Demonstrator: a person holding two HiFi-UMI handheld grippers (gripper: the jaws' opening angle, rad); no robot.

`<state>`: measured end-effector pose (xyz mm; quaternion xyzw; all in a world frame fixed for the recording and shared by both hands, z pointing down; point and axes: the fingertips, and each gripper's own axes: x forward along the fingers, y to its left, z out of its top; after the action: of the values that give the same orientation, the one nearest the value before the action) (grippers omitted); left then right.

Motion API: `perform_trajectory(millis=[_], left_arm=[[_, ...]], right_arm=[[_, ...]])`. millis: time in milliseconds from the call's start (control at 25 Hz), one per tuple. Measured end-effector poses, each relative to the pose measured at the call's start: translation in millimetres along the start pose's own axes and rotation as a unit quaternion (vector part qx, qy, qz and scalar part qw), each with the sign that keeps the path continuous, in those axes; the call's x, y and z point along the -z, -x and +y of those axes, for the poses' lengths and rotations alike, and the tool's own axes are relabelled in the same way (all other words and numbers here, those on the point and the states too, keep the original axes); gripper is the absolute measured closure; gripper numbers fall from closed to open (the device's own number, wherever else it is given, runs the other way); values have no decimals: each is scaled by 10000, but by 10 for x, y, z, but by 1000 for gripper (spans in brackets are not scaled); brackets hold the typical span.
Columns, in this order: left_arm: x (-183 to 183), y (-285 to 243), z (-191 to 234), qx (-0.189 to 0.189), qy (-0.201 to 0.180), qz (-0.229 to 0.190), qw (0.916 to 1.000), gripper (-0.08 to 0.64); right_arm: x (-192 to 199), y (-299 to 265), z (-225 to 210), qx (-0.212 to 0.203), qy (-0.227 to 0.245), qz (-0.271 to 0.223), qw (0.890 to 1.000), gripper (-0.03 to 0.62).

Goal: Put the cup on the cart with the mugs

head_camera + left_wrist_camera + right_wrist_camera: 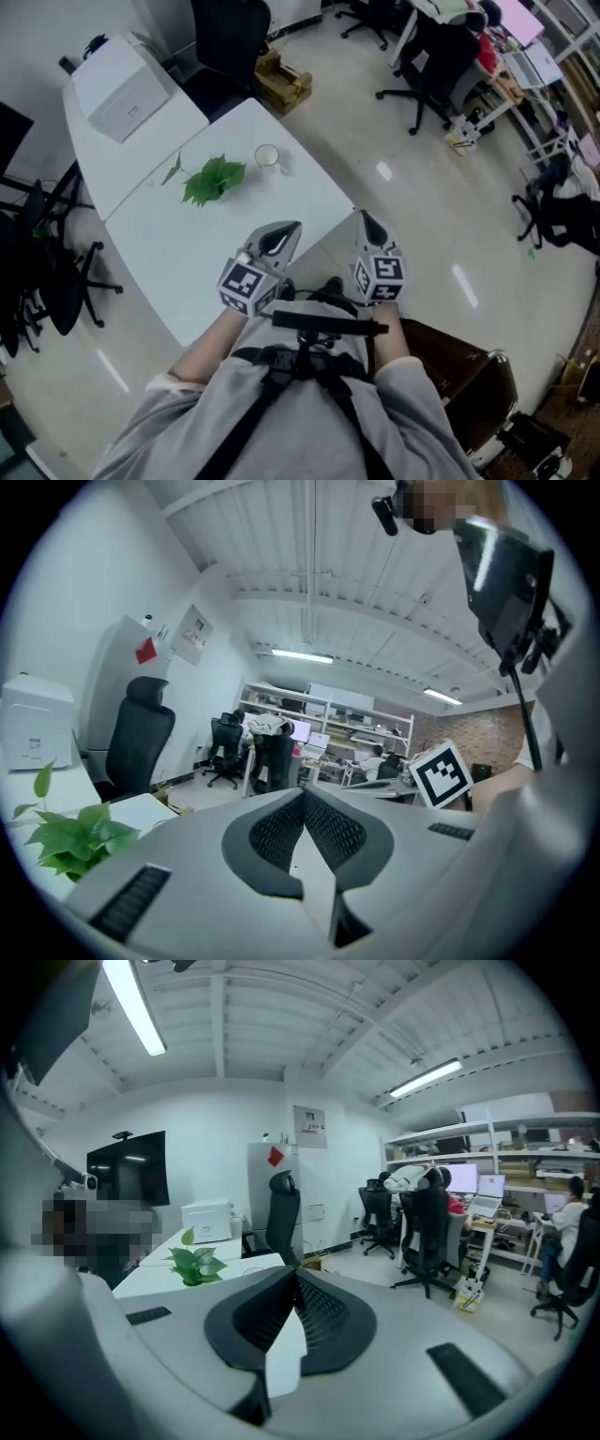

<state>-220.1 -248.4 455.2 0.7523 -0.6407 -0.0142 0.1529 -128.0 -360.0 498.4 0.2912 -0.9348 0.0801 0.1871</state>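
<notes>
I read the left hand-held gripper (286, 231) and right hand-held gripper (367, 221) as both closed, ribbed black pads (277, 832) pressed together w/ nothing btwn. Both hang well nearer me than the leafy green plant (214, 178). Cup (267, 156), small, round, glassy, stands upright on the smooth white worktop (178, 258), just right of the plant.

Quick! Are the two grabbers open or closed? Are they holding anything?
Left gripper: closed, holding nothing.
Right gripper: closed, holding nothing.
</notes>
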Motion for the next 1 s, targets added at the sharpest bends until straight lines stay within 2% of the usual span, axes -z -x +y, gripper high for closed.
perform_trajectory(millis=[280, 360, 480, 520, 600, 800, 1000], left_arm=[[69, 194, 510, -1048, 362, -6, 9938, 557], [57, 174, 666, -1407, 392, 1, 9893, 555], [18, 152, 885, -2051, 525, -160, 9772, 557], [0, 135, 923, -2206, 558, -180, 9736, 557], [-23, 104, 1013, -2452, 569, -156, 9677, 557], [-9, 64, 1255, -2971, 670, -177, 9523, 557], [28, 49, 1389, -3316, 752, -241, 9401, 557]], right_arm=[[12, -801, 372, -922, 608, 384, 9931, 589], [36, -1052, 460, -1259, 880, 496, 9869, 589], [51, -1382, 592, -1810, 1278, 706, 9726, 589], [54, -1485, 618, -1984, 1397, 789, 9669, 576], [59, -1708, 698, -2319, 1605, 973, 9544, 509], [320, -2276, 978, -3000, 2256, 1688, 9114, 258], [612, -2709, 1232, -3329, 2864, 2401, 8657, 159]])
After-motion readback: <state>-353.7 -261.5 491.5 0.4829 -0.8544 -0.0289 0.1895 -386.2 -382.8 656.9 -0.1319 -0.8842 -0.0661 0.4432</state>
